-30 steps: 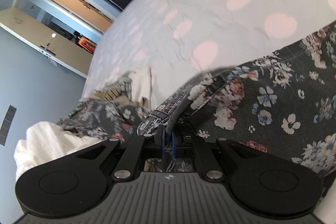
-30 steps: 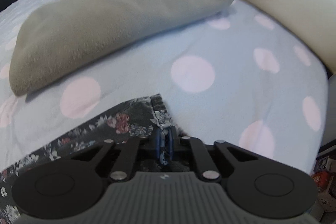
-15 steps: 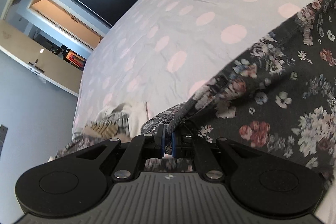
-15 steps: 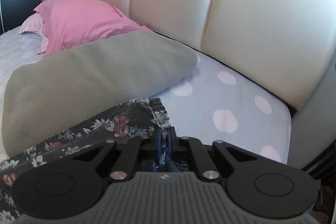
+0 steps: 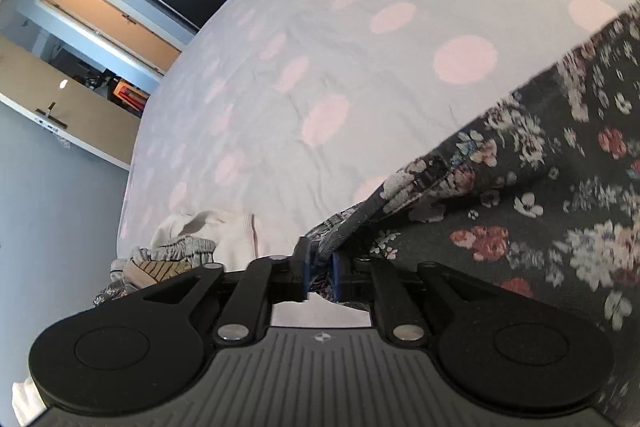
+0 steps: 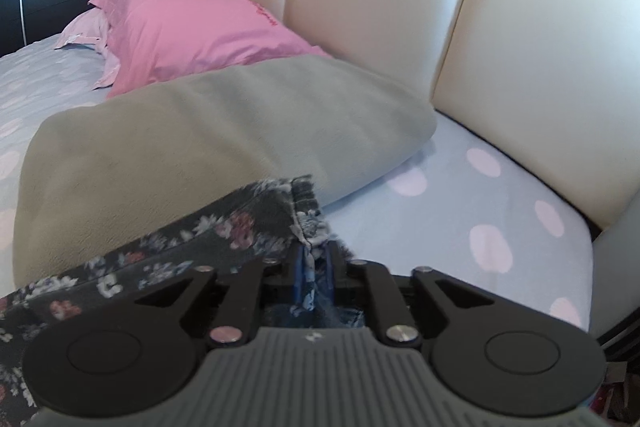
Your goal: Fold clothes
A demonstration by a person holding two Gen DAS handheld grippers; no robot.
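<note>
A dark floral garment point(image 5: 540, 195) hangs stretched above the bed. My left gripper point(image 5: 320, 269) is shut on one hemmed corner of it, with the cloth pinched between the blue pads. My right gripper point(image 6: 312, 271) is shut on another corner of the same floral garment point(image 6: 240, 227), held up in front of the pillows. The cloth runs off to the right in the left wrist view and to the left in the right wrist view.
The bed has a pale sheet with pink dots point(image 5: 360, 67). A heap of other clothes point(image 5: 180, 255) lies at the foot end. A grey-green pillow point(image 6: 200, 131), a pink pillow point(image 6: 192, 27) and a cream padded headboard point(image 6: 440, 7) are ahead of the right gripper.
Both grippers have lifted the floral garment off the bed. The right view has tilted up from the sheet to the headboard. The left view shows more of the bed below.
</note>
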